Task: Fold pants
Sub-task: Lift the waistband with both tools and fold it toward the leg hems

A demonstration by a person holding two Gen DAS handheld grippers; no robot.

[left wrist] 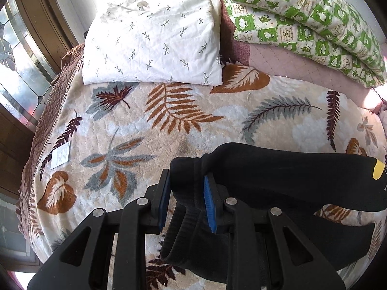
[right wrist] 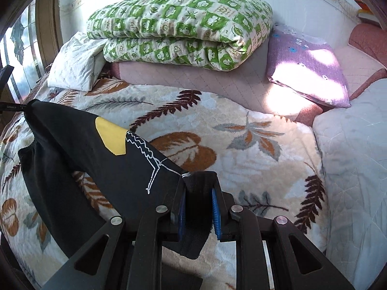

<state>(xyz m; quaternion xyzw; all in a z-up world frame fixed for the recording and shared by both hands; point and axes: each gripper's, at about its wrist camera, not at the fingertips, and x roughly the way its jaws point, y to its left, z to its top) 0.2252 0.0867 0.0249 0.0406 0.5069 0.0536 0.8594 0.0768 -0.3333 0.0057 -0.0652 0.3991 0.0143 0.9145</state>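
Black pants [left wrist: 278, 178] with a yellow patch and white line print [right wrist: 113, 142] hang stretched between the two grippers above a leaf-patterned blanket [left wrist: 193, 125]. My left gripper [left wrist: 185, 181] is shut on one end of the pants, ribbed black fabric bunched between its blue pads [left wrist: 208, 205]. My right gripper [right wrist: 199, 193] is shut on the other end, a fold of cloth [right wrist: 197, 220] hanging down between its blue pads [right wrist: 216, 215]. The lower part of the pants droops onto the blanket [right wrist: 241, 149].
A white leaf-print pillow [left wrist: 154, 41] lies at the blanket's far edge. A folded green-checked quilt [right wrist: 179, 26] rests on a pink sheet, with a purple pillow [right wrist: 307, 67] to its right. A pale quilted cover [right wrist: 358, 164] lies right. A stained-glass window [left wrist: 17, 55] is left.
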